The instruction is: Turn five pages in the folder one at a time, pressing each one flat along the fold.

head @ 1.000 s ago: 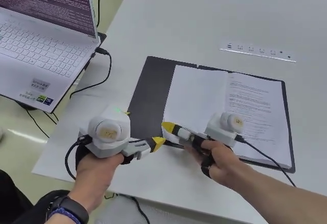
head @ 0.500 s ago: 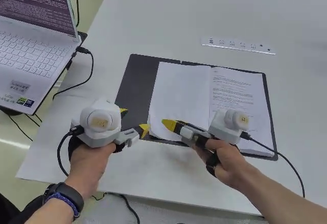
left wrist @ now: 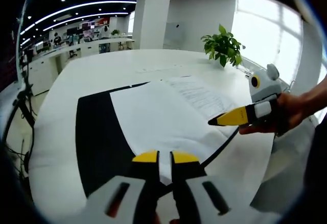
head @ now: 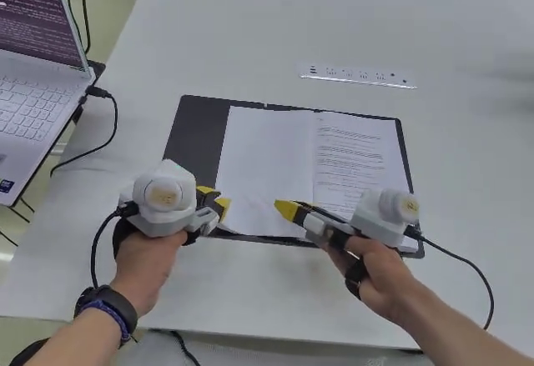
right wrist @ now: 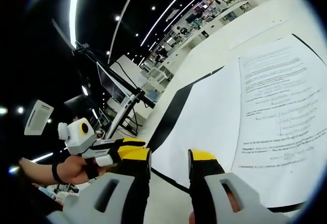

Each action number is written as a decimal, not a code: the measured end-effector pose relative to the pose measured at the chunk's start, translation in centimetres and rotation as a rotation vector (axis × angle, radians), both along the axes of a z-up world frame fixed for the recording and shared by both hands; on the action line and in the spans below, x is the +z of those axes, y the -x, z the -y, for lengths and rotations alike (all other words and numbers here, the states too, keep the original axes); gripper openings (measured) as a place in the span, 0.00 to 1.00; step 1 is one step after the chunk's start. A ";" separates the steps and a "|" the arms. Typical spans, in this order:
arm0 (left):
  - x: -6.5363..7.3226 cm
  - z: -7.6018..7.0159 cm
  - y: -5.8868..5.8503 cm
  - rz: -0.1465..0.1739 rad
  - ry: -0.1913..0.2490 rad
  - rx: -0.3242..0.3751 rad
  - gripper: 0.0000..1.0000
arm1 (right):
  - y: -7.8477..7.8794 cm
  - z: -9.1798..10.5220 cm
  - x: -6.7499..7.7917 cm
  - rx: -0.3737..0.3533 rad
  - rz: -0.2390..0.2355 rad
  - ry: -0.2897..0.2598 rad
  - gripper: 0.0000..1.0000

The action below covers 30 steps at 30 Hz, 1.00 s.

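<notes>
**Folder open flat, both tongs at its near edge**

The folder point(head: 197, 137) lies open on the smooth white table point(head: 250, 32). Its matte black inside cover is bare on the left. It holds a stack of thin white rectangular sheets. A blank page point(head: 263, 162) lies on the left of the stack and a printed page point(head: 355, 157), dense with small type, lies on the right. The two meet at a straight fold down the middle.

The left gripper point(head: 215, 201) has a rounded grey-white plastic body and yellow-tipped jaws. It sits at the folder's near left edge. In the left gripper view its jaws stand only a thin slit apart, gripping nothing, and they point across the black cover and the blank page.

The right gripper point(head: 286, 209) is at the near edge of the blank page. In the right gripper view its jaws stand moderately apart with nothing between them (whether a tip touches the paper cannot be told).

Beyond the folder a narrow socket strip point(head: 359, 74) is set flush in the tabletop. A pale laptop point(head: 25, 99) sits at the table's left edge.
</notes>
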<state>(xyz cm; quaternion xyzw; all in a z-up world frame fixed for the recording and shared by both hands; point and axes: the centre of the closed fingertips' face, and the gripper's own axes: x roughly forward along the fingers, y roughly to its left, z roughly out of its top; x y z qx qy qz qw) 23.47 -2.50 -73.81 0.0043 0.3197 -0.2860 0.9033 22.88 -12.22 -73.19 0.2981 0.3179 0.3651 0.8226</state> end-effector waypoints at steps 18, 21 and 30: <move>-5.2 0.2 1.5 -0.123 -0.005 0.023 0.00 | -0.6 2.3 -0.9 -0.046 -0.022 0.019 0.23; -5.0 0.3 1.7 -0.112 -0.021 0.006 0.00 | -1.3 2.4 -0.9 -0.040 -0.012 0.021 0.22; -4.6 0.4 1.8 -0.117 -0.022 0.008 0.00 | -4.1 2.6 -0.6 -0.046 0.006 0.029 0.17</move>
